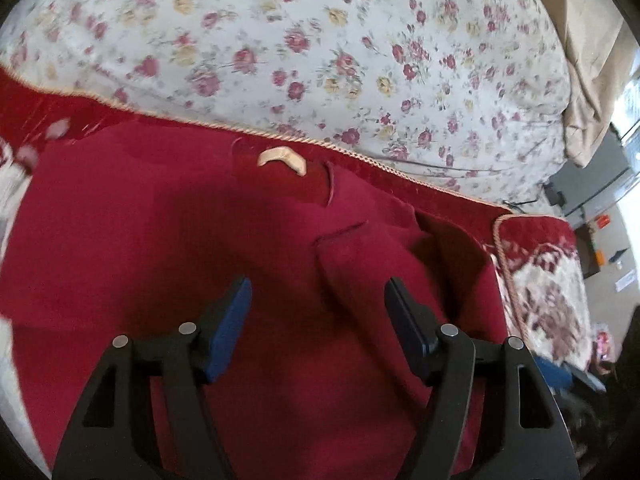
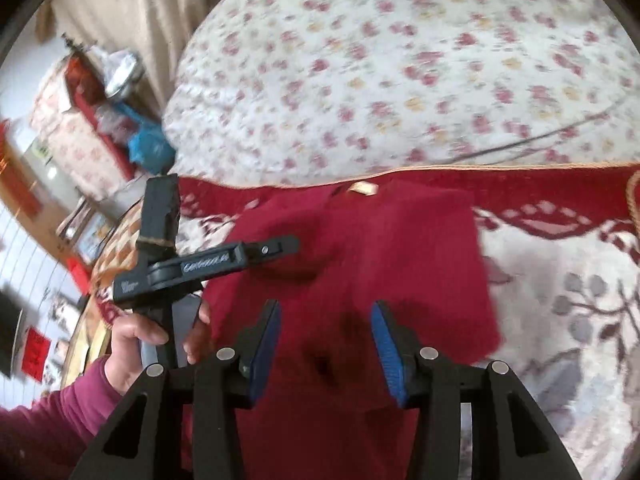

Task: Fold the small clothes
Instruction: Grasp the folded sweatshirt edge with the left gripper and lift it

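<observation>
A small dark red garment lies spread on a red patterned blanket, with a cream neck label at its far edge. A folded sleeve or flap lies on its right side. My left gripper is open and empty just above the garment, the flap between its blue pads. In the right wrist view the same garment shows with its label. My right gripper is open and empty over the garment's near part. The left gripper hovers over the garment's left edge, held by a hand.
A floral quilt is bunched behind the garment. The red and white blanket with a corded hem extends to the right. The bed edge drops off at the left in the right wrist view, with room clutter beyond.
</observation>
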